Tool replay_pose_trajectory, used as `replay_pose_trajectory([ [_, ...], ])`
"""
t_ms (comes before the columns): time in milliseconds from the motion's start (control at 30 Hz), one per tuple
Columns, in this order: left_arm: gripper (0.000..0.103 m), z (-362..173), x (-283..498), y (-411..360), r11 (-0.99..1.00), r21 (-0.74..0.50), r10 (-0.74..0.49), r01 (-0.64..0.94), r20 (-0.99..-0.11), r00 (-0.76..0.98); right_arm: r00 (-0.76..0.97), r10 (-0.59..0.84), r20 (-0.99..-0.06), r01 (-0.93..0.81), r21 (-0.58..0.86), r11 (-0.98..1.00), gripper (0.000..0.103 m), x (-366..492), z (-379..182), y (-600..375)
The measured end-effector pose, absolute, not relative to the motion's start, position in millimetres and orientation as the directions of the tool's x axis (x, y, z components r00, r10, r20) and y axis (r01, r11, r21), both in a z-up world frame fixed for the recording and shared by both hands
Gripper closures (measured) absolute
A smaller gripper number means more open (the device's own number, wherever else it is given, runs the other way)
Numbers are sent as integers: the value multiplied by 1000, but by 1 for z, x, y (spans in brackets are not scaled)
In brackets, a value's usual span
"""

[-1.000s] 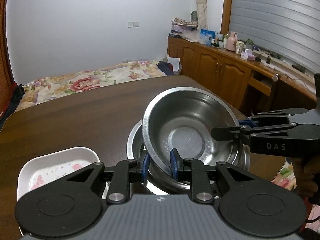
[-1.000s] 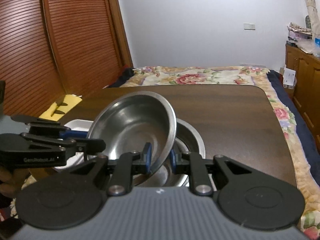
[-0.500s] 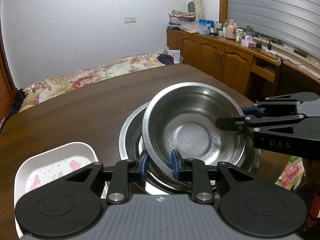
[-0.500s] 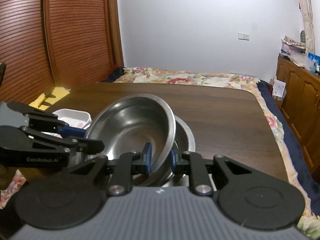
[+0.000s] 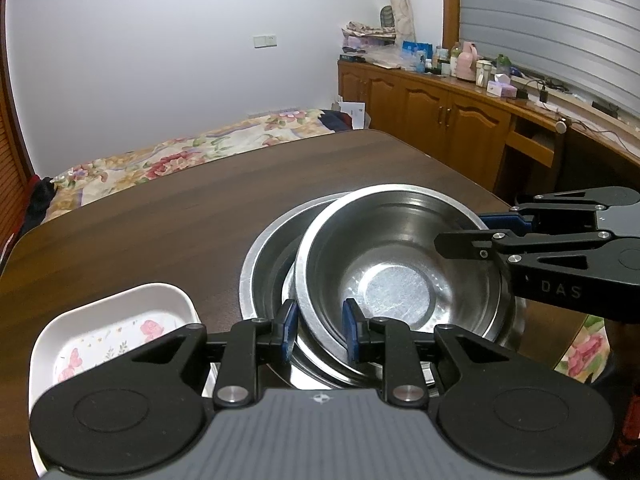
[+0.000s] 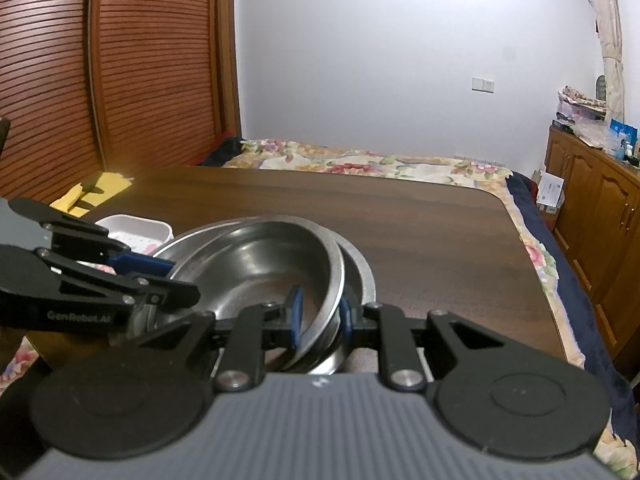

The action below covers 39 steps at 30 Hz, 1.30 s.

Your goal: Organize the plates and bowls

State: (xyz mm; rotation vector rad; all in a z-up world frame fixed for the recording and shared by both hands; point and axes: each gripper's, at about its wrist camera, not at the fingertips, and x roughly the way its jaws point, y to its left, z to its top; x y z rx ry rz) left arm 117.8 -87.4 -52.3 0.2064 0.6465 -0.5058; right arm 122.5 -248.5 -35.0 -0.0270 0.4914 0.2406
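A smaller steel bowl [image 5: 396,280] sits nested in a larger steel bowl [image 5: 264,268] on the dark wooden table [image 5: 200,220], off centre toward the right. My left gripper [image 5: 320,330] is shut on its near rim, one blue pad on each side of the wall. From the right, my right gripper [image 5: 480,232] clamps the opposite rim. In the right wrist view the smaller bowl [image 6: 256,264] leans slightly inside the larger bowl [image 6: 364,272], with the right gripper [image 6: 320,316] shut on its rim and the left gripper [image 6: 160,276] holding the far left edge.
A white rectangular dish [image 5: 120,320] with a flower pattern lies just left of the bowls, also seen as the white dish [image 6: 136,228]. A bed lies beyond the table's far edge, wooden cabinets [image 5: 460,120] stand to the right, and a slatted wooden door [image 6: 120,80] to the left.
The smaller bowl, earlier tilted up steeply between both grippers, has come down and levelled out into the larger bowl. Both grips stay as they were.
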Motion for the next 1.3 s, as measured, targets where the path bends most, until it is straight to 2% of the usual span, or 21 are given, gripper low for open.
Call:
replay_pose_trajectory([
  [733, 77, -43, 111, -82, 863, -4, -409, 504, -592, 695, 888, 210, -409, -219, 24, 975, 80, 123, -30, -251],
  [800, 77, -41, 109, -81, 864, -7, -413, 503, -580, 702, 890, 211, -403, -217, 32, 976, 78, 120, -31, -253],
  [833, 76, -40, 107, -79, 864, -9, -417, 504, -574, 705, 891, 210, -401, -214, 36, 976, 73, 118, -31, -254],
  [900, 73, -37, 105, -79, 865, -10, -421, 502, -560, 714, 894, 208, -396, -207, 46, 977, 70, 116, -31, -256],
  [1000, 60, -34, 101, -77, 869, -15, -426, 494, -531, 732, 899, 202, -389, -193, 62, 979, 66, 114, -31, -259],
  [1067, 49, -35, 100, -76, 875, -15, -423, 484, -510, 749, 903, 198, -381, -180, 82, 980, 55, 113, -31, -261],
  [1167, 38, -40, 99, -76, 889, -5, -402, 457, -485, 777, 909, 188, -372, -162, 100, 982, 46, 113, -34, -264],
  [1300, 31, -50, 102, -74, 903, -17, -387, 430, -470, 793, 910, 170, -378, -134, 119, 984, 43, 116, -42, -267],
])
